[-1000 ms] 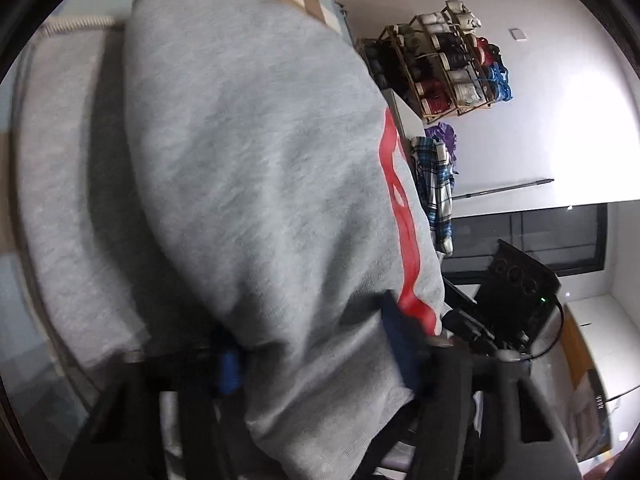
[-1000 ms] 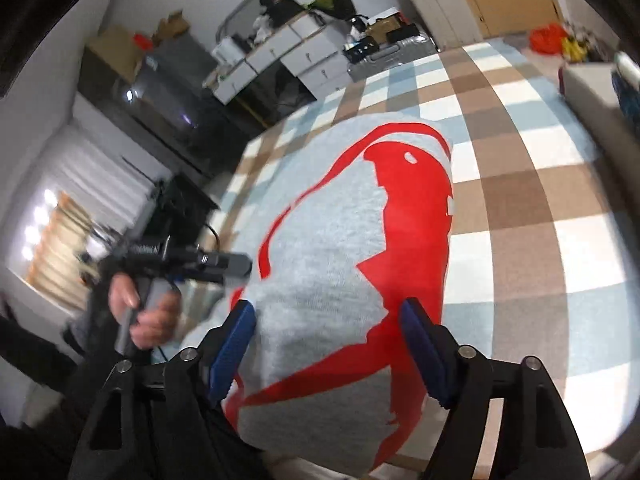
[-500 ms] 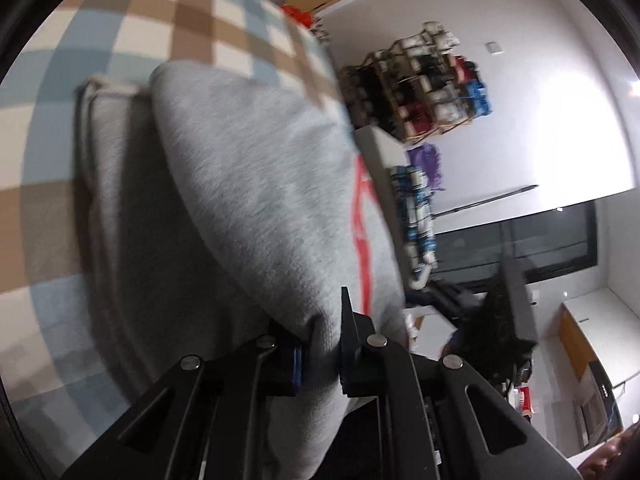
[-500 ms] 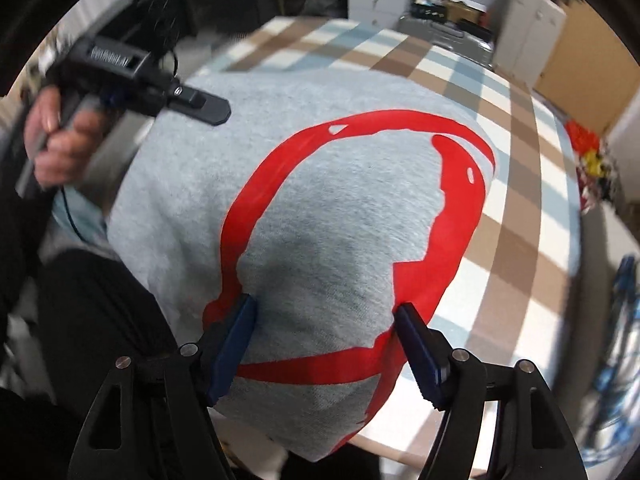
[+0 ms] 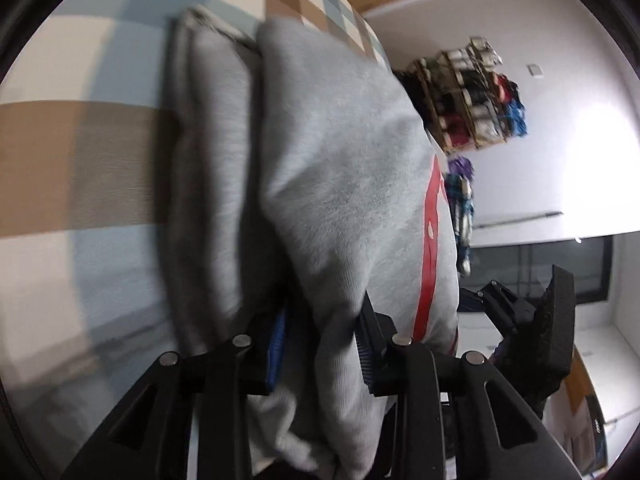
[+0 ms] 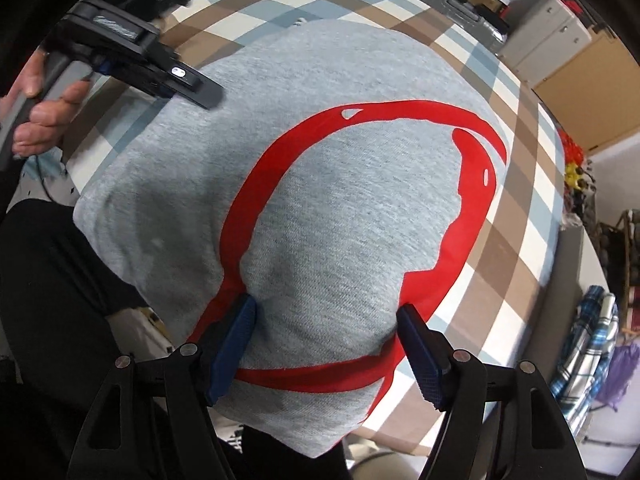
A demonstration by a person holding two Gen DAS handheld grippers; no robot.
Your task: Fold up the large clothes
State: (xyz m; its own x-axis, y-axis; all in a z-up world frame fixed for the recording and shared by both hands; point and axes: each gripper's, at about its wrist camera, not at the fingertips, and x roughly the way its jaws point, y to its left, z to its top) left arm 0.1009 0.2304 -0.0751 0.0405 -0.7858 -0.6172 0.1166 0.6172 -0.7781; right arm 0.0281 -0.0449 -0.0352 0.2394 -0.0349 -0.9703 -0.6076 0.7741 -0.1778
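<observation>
A grey sweatshirt (image 6: 320, 208) with a red ring print lies folded on the checked bed cover (image 6: 516, 216). In the left wrist view its stacked grey layers (image 5: 332, 168) rise like a cushion. My left gripper (image 5: 322, 336) is at the sweatshirt's near corner, jaws opening. A thick fold of cloth stands between the blue pads (image 5: 278, 332), with a dark gap beside one pad. The right gripper (image 6: 326, 344) points steeply down over the print's lower part, jaws wide, fingertips resting on the cloth. A hand (image 6: 44, 112) holds the left gripper (image 6: 200, 94) at the sweatshirt's far left corner.
A shoe rack (image 5: 472, 96) stands against the white wall, and a plaid shirt (image 6: 580, 352) hangs beside the bed. White cabinets (image 6: 548, 32) and boxes line the far end. The person's dark trousers (image 6: 60, 300) press against the bed's near edge.
The left jaws went from wide around the cloth to pinched on a fold, then parted a little while pulling back. The right gripper tipped from a level view to looking down on the print.
</observation>
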